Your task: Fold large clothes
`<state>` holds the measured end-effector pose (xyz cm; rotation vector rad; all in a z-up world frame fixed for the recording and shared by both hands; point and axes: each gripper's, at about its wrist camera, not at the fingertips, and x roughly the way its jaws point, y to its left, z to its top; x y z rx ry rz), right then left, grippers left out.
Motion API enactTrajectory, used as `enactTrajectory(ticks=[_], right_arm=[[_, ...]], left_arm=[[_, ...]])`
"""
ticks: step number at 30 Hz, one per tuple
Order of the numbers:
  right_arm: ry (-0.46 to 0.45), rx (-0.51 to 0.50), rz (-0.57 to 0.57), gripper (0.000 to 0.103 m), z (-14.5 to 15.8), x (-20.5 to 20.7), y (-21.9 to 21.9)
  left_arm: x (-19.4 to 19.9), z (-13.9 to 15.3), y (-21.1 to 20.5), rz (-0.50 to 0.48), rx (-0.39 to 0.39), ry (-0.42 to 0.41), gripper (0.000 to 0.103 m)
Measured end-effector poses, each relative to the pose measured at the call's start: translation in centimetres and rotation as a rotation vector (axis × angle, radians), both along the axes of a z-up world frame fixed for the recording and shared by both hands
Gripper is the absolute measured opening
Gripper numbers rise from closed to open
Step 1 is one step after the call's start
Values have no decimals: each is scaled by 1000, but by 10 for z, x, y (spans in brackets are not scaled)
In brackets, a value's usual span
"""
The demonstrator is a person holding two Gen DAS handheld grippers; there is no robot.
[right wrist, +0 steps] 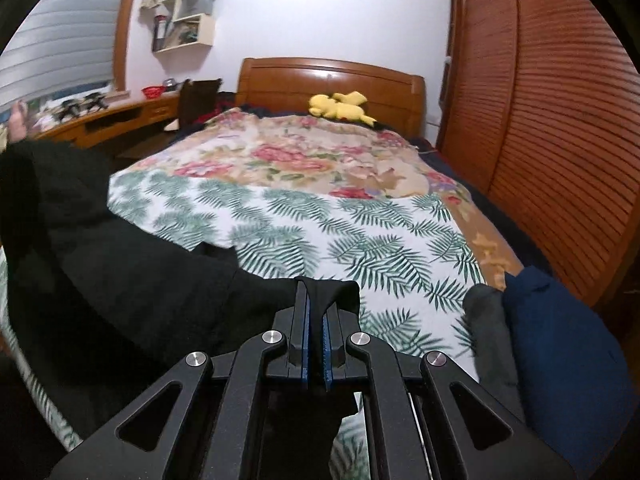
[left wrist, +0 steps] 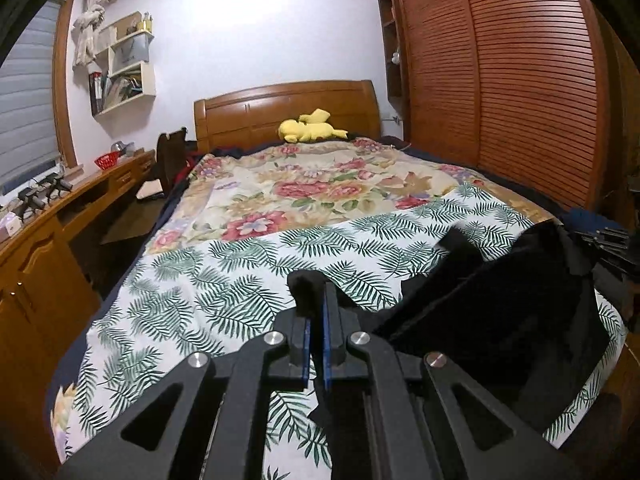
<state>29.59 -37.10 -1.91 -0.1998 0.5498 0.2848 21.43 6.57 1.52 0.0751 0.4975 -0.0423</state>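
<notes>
A large black garment hangs above the fern-print sheet at the near end of the bed. My left gripper is shut on one edge of it, with black cloth bunched between the fingertips. In the right wrist view the same black garment spreads off to the left, and my right gripper is shut on another edge of it. The cloth stretches between the two grippers. The right gripper shows faintly at the right edge of the left wrist view.
A floral cover lies on the far half of the bed, with a yellow plush toy at the headboard. A grey and a navy folded garment lie at the near right. A wooden desk runs along the left, a louvred wardrobe along the right.
</notes>
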Motion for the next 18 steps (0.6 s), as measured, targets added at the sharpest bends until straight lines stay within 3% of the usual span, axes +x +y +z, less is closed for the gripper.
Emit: enactTrajectory(ticks=[4, 12, 18], right_arm=[[20, 24, -12, 2, -6, 16, -1], [45, -52, -14, 2, -25, 42, 19], [87, -86, -20, 2, -46, 63, 26]], left_arm=[[13, -6, -2, 8, 20, 8, 2], [45, -28, 2, 14, 20, 68, 2], [71, -47, 12, 8, -25, 144, 4]])
